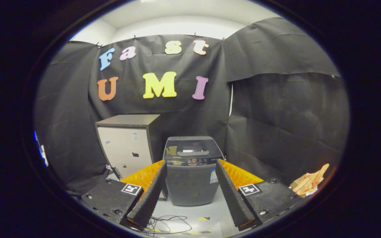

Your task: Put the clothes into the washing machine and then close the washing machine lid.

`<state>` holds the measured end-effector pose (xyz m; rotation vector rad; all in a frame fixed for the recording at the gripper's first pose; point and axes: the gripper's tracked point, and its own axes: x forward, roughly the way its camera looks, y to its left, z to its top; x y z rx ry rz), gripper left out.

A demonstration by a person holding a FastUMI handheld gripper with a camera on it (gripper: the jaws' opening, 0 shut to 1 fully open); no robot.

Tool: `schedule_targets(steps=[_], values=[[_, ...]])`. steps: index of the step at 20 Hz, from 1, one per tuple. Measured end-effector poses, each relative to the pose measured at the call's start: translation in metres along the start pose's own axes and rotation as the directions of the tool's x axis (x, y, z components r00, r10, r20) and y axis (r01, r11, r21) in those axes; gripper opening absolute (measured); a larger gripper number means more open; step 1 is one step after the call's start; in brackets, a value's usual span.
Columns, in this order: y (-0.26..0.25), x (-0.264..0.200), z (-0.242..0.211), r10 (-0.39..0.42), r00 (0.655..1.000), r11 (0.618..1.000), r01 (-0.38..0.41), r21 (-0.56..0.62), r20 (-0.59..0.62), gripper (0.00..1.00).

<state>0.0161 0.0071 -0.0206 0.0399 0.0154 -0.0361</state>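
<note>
The claw (190, 191) is spread wide and holds nothing. An orange garment (310, 183) lies off to its right. Beyond the fingers the washing machine (190, 172) stands with its lid (192, 147) down. The task looks unstarted; the lid likely needs raising first.

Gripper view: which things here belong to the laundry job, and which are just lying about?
Part of the job:
- washing machine, lid down, beyond the fingers
- orange clothes, in a heap to the right of the fingers
- tongs, open, holding nothing

Just lying about:
- cabinet, left of the machine
- cables on the floor
</note>
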Motion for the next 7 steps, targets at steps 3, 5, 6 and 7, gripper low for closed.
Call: schedule_targets(steps=[3,5,6,7], values=[[-0.0013,-0.0061,0.0000,-0.001,1.000,1.000,0.001,-0.012,0.006,0.93],[-0.0010,-0.0079,-0.0003,-0.004,1.000,1.000,0.004,-0.012,0.010,0.93],[-0.0007,-0.0072,-0.0032,-0.004,1.000,1.000,0.004,-0.009,0.008,0.93],[0.0007,-0.0080,-0.0050,-0.003,1.000,1.000,0.003,-0.008,0.007,0.93]])
